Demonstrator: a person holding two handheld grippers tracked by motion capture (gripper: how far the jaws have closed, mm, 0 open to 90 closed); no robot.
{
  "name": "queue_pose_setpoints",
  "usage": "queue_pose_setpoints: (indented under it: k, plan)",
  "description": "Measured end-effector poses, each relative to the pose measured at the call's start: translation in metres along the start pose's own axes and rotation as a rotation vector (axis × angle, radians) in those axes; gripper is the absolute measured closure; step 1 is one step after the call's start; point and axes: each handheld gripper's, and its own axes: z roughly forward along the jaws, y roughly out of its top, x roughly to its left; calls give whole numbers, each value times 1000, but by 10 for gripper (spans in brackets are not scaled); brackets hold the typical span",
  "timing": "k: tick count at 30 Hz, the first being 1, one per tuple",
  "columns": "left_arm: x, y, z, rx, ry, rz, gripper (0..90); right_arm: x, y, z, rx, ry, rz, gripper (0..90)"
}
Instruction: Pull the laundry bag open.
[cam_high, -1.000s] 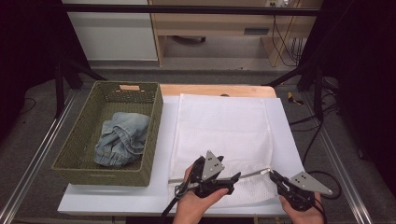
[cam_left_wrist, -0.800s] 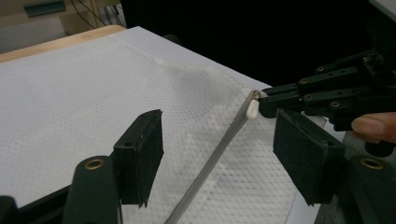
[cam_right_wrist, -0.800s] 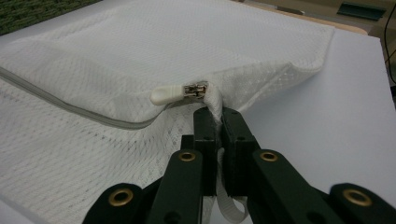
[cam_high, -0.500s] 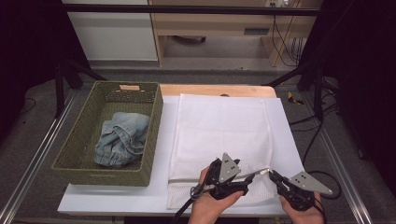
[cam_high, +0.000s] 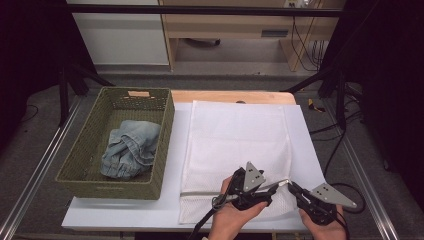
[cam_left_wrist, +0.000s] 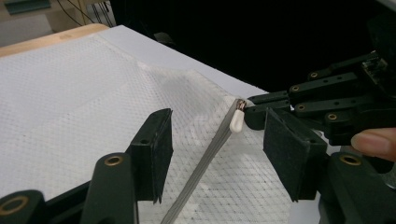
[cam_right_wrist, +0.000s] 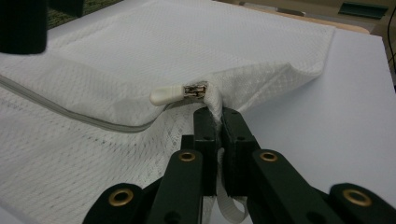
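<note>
High view: a white mesh laundry bag (cam_high: 235, 145) lies flat on the white worktop (cam_high: 125, 215), its zipper (cam_high: 272, 186) running along the near edge. Both tools sit at the near right corner of the bag, close beside each other.

The right tool (cam_high: 295, 189) is clenched on the bag's fabric at the end of the zipper. In the right gripper view its two black jaws are pressed together with a pinch of white mesh and a strip of white tape squeezed between them, and the fabric is drawn up into a small peak just behind the white zipper pull (cam_right_wrist: 170, 94). The pull lies flat, pointing left, free of these jaws.

The left tool (cam_high: 272, 192) is released and about half open; its jaws have just been closing. In the left gripper view its pads stand on either side of the grey zipper line (cam_left_wrist: 201, 170), which runs between them toward the zipper pull (cam_left_wrist: 236, 121) a little beyond. Neither pad touches the pull or the mesh. The right tool's jaw tips (cam_left_wrist: 254, 105) show just past the pull, gripping the bag's corner.

On the left of the worktop stands a green woven basket (cam_high: 80, 170) with crumpled blue jeans (cam_high: 130, 150) inside, well apart from both tools.
</note>
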Motion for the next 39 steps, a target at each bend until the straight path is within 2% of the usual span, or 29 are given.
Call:
queue_pose_setpoints:
  k: [10,14,18,23,24,27,28,30,32,34,39]
  plan:
    - [-4,-4,14,11,-12,-4,419,0,-1,-2,-5,-2,-3,859]
    - [-7,-3,17,23,-31,12,434,0,0,-2,-8,-4,-8,859]
    - [-9,-4,20,33,-50,23,477,-1,0,-2,-11,-6,-7,859]
    - [-12,-5,25,36,-77,22,578,-1,0,-3,-15,-9,-7,859]
    - [-13,-4,28,30,-91,8,604,0,0,-3,-13,-10,-7,859]
    - [-12,-1,33,30,-100,15,640,0,-1,-4,-12,-11,-10,859]
    - [-10,1,37,29,-115,21,649,0,-1,-4,-12,-12,-11,859]
    - [-10,2,38,28,-119,18,655,-1,-2,-4,-12,-13,-13,859]
    - [-8,5,38,28,-100,19,670,-1,-2,-4,-12,-14,-8,858]
    - [-7,7,38,22,-98,5,687,-2,-1,-4,-12,-12,-6,859]
    - [-6,10,45,34,-110,27,697,-1,-1,-4,-14,-13,-9,859]
